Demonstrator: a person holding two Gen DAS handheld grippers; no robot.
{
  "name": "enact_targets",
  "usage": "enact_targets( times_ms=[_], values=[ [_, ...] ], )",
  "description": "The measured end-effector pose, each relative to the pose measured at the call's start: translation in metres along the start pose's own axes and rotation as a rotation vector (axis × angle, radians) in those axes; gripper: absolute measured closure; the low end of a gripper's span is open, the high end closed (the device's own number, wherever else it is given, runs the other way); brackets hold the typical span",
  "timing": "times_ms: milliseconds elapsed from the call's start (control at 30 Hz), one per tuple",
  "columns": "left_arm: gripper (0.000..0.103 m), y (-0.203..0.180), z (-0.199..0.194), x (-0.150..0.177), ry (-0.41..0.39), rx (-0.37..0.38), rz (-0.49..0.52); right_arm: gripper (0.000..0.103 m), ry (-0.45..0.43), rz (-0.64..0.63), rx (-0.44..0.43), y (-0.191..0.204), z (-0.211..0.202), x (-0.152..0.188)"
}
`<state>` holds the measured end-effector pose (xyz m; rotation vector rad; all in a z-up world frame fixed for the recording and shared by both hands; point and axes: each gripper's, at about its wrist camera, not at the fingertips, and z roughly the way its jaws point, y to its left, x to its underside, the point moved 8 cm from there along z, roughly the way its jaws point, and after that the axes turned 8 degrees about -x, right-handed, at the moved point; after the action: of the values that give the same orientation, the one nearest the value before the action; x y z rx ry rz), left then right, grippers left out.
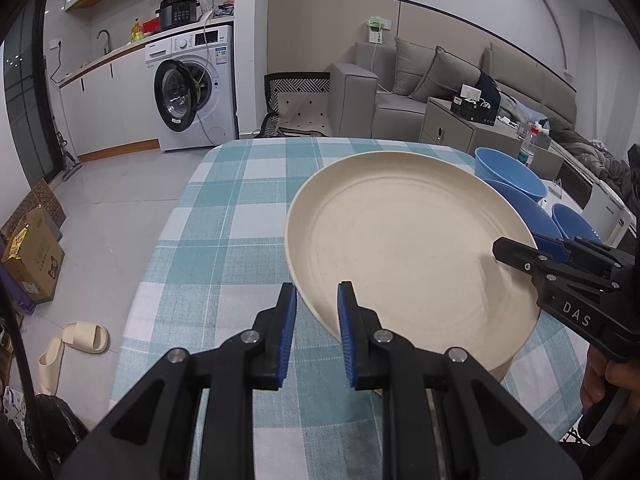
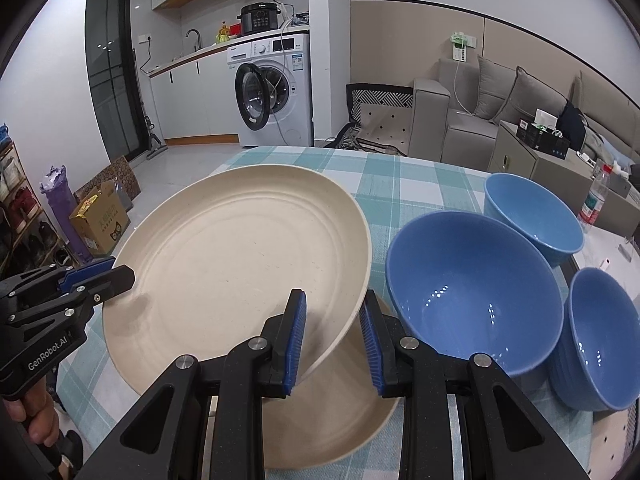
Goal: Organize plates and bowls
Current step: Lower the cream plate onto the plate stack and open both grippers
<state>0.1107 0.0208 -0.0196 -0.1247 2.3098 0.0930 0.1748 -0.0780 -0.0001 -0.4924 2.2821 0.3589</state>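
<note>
Two grippers lift a cream plate over a checked tablecloth.

Right gripper (image 2: 332, 338) and left gripper (image 1: 317, 334) each clasp opposite rims of the tilted plate (image 2: 240, 264), above a second plate (image 2: 340, 412) on the tablecloth (image 1: 224, 216). Three blue bowls (image 2: 472, 280) stand just to its right.

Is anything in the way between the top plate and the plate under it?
Nothing visible is. The upper cream plate is tilted, with its rim between the fingers of the left gripper and the right gripper. The lower cream plate lies directly beneath, bare where visible. The blue bowls stand off to the right.
</note>
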Motion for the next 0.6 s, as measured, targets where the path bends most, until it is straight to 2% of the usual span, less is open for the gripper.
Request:
enact_targets(
  times_ms=[600],
  values=[
    [0.085, -0.021, 0.012, 0.019, 0.023, 0.070, 0.052, 0.075, 0.030, 0.037, 0.061, -0.009, -0.010, 0.031]
  ],
)
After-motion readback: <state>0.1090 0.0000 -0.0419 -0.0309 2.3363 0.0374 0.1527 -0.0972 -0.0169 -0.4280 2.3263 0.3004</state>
